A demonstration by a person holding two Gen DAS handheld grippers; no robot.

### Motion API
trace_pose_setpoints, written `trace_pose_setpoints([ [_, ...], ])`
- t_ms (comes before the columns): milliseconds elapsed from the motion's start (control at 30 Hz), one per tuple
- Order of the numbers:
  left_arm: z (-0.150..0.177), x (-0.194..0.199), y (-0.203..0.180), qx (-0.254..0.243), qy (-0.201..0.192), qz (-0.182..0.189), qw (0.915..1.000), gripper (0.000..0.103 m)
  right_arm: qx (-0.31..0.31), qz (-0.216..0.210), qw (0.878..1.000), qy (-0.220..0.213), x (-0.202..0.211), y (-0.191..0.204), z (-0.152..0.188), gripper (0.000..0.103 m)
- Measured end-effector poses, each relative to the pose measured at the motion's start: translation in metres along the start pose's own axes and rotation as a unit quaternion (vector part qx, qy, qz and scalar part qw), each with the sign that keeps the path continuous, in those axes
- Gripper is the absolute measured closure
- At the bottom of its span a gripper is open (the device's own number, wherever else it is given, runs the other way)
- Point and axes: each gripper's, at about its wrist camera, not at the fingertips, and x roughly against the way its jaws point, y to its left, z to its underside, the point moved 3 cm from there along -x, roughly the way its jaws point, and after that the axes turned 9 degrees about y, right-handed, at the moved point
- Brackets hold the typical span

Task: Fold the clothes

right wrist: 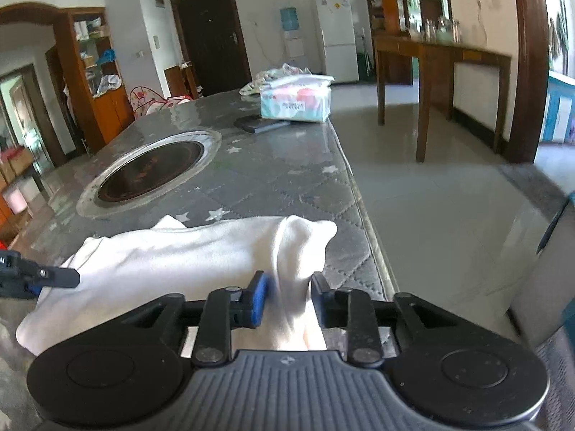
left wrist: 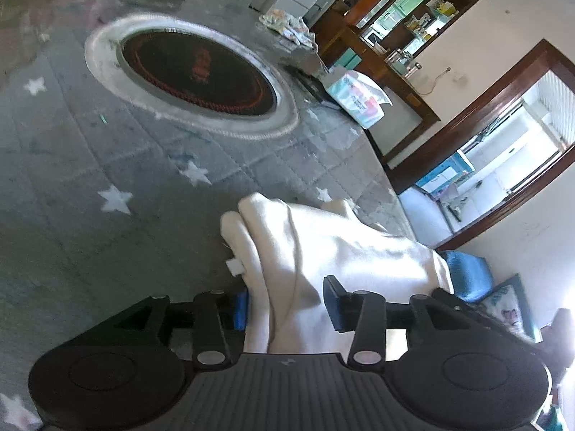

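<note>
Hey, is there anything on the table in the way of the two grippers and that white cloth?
Nothing visible is. The white cloth already lies between the jaws of both the left gripper and the right gripper. The tissue pack and the dark notebook sit at the far end of the table.

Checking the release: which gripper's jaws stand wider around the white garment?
The left gripper: a clear gap shows between the white garment and one of its pads. The right gripper stands narrower, and the fold nearly fills its jaws.
</note>
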Motion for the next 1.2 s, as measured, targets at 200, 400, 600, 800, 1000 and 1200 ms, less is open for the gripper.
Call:
trace_pose_setpoints([
  [200, 0.001, 0.006, 0.002, -0.026, -0.019, -0.043, 0.9985, 0.052, 0.06, 0.021, 0.998, -0.026, 0.014, 0.022, 0.008, 0.056],
  [400, 0.002, 0.009, 0.003, -0.041, -0.025, -0.066, 0.9967, 0.049, 0.107, 0.015, 0.994, -0.016, 0.015, 0.038, 0.025, 0.047],
  [600, 0.003, 0.016, -0.004, -0.052, -0.036, -0.075, 0.9952, 0.049, 0.114, 0.018, 0.993, -0.012, 0.017, 0.037, 0.023, 0.047],
  [800, 0.0, 0.017, -0.019, -0.069, -0.051, -0.083, 0.9929, 0.049, 0.089, -0.006, 0.996, -0.027, 0.011, 0.032, -0.009, 0.05],
  [1000, -0.008, 0.004, -0.026, -0.071, -0.051, -0.098, 0.9914, 0.05, 0.081, -0.026, 0.996, -0.012, -0.019, 0.033, -0.027, 0.059],
  [1200, -0.011, -0.011, -0.021, -0.058, -0.041, -0.123, 0.9899, 0.051, 0.094, -0.034, 0.995, -0.007, -0.039, 0.035, -0.031, 0.064],
])
